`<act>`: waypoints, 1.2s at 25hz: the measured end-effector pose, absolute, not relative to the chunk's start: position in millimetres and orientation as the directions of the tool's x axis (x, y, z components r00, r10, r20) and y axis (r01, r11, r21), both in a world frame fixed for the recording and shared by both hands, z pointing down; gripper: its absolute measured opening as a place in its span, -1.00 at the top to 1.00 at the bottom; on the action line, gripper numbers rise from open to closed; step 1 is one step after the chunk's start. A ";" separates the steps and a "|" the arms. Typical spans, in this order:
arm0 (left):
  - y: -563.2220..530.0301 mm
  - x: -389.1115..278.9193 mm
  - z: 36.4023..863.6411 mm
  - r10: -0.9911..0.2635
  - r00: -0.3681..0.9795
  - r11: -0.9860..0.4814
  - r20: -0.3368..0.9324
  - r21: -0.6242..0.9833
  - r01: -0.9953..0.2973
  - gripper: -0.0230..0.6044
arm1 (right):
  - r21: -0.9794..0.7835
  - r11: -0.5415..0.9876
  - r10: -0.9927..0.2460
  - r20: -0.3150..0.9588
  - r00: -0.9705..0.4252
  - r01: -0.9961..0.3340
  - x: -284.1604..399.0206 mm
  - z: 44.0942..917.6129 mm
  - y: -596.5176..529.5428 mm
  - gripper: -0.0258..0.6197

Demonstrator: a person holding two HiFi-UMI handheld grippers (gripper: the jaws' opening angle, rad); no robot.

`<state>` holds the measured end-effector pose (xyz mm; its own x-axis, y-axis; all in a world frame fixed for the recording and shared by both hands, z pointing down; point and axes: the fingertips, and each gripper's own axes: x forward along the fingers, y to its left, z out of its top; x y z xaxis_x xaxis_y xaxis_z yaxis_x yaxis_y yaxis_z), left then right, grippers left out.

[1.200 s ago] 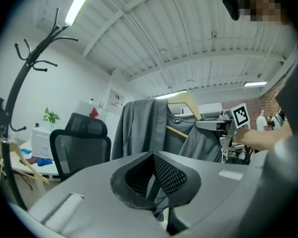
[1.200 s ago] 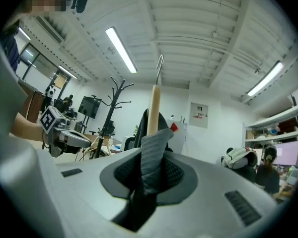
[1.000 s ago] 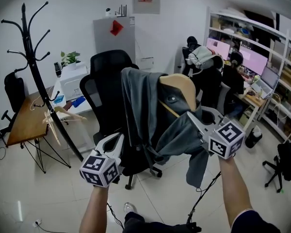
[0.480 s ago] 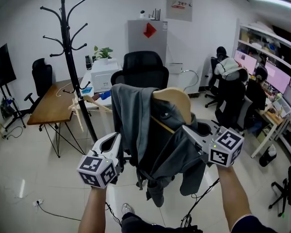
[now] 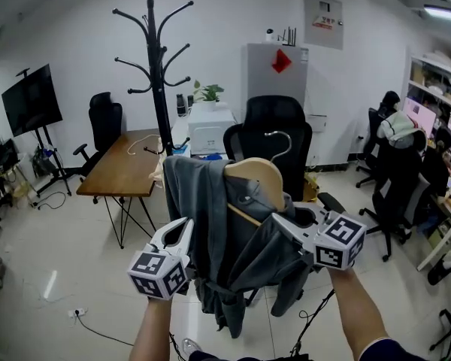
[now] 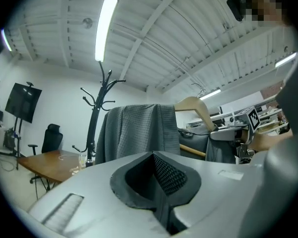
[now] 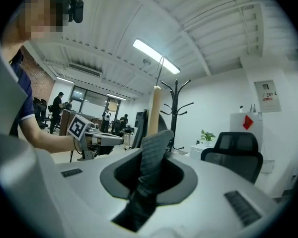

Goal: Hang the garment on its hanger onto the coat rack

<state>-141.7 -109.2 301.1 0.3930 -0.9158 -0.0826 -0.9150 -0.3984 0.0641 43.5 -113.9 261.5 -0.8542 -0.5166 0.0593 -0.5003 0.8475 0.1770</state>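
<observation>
Okay, status:
right claw (image 5: 282, 221): right of centre in the head view. Jaws nearly together, pinching a fold of the grey garment (image 5: 210, 224).
left claw (image 5: 182, 232): lower left of centre. Jaws together and empty, tips just beside the garment's left edge. Can't tell whether they touch it.
garment: centre of frame, draped over the wooden hanger (image 5: 257, 180). It is up in the air between the two claws, with the hem hanging below them.
hanger: upright, hook (image 5: 279, 138) on top and free, seen against a black chair (image 5: 274, 122).
rack (image 5: 156, 66): upper left of centre, black, arms bare. It stands behind the garment, well apart from the hook.
table (image 5: 124, 171): left of frame, just beside the rack's pole.
</observation>
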 end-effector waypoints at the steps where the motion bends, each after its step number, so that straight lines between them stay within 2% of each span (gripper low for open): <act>1: -114.8 -155.0 297.9 -0.917 0.388 -0.394 -0.088 0.061 -0.917 0.95 | 0.177 0.856 -0.501 0.058 -0.863 -0.485 26.1 259.6 -119.3 0.68; 8: -152.4 -253.9 271.6 -0.918 0.367 -0.376 -0.150 0.037 -0.926 0.95 | 0.228 0.881 -0.441 0.077 -0.894 -0.415 -96.0 244.8 -160.0 0.68; 15: -189.6 -338.4 269.7 -0.907 0.400 -0.407 -0.129 0.038 -0.912 0.95 | 0.239 0.878 -0.443 0.078 -0.893 -0.414 -202.5 222.4 -211.3 0.68; 22: -221.6 -373.2 253.9 -0.893 0.429 -0.435 -0.140 0.020 -0.900 0.95 | 0.243 0.870 -0.461 0.096 -0.882 -0.428 -272.2 195.3 -276.0 0.68; 30: -269.2 -402.6 261.0 -0.908 0.402 -0.408 -0.118 0.037 -0.912 0.95 | 0.207 0.876 -0.466 0.127 -0.876 -0.436 -316.0 196.9 -359.3 0.68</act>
